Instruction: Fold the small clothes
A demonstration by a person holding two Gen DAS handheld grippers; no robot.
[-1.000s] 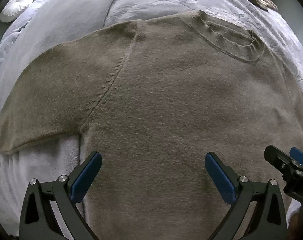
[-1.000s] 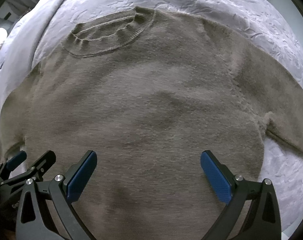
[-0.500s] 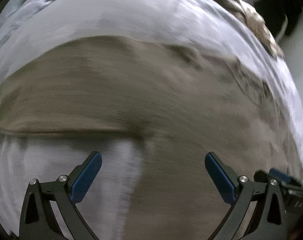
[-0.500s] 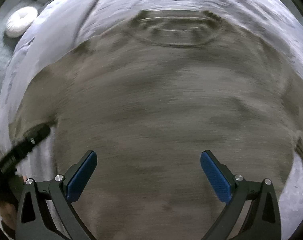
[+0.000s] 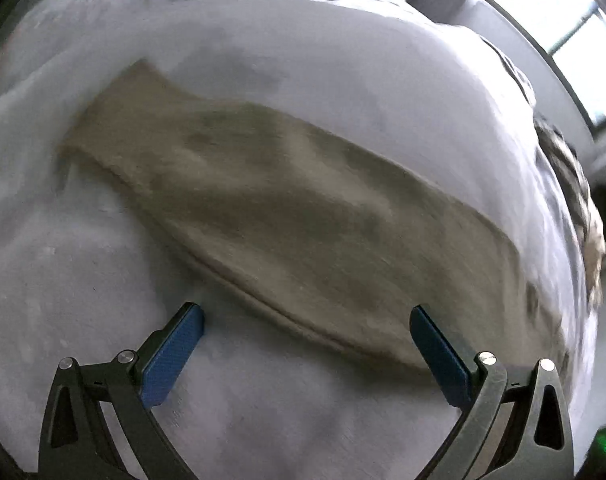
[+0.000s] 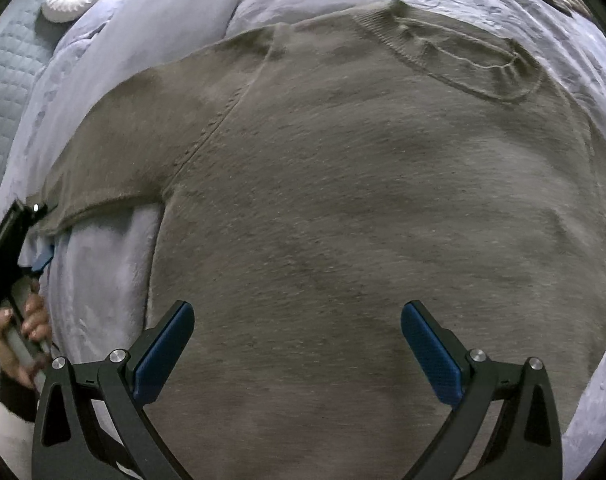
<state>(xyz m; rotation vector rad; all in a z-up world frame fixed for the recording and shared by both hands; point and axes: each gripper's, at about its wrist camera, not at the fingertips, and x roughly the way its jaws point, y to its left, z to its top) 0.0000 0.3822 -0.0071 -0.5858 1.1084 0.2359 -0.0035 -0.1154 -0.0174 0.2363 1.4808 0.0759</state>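
Flat, the sweater (image 6: 363, 200) points its collar away, sleeve (image 5: 263, 208) stretched leftward; both claws spread.

**Sweater spread on the bed**

A bed (image 6: 135, 20) with a pale lavender cover (image 5: 343, 72) carried an olive-brown knitted sweater (image 6: 363, 200) — laid flat, neckline (image 6: 463, 60) away from the camera, one sleeve (image 5: 263, 200) stretched out sideways across the cover.

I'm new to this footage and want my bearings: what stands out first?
A large olive-brown knitted sweater lies spread flat on pale lavender bedding, filling the right wrist view. One long sleeve stretches across the left wrist view. Both pairs of blue-padded tongs, left and right, are open above it.
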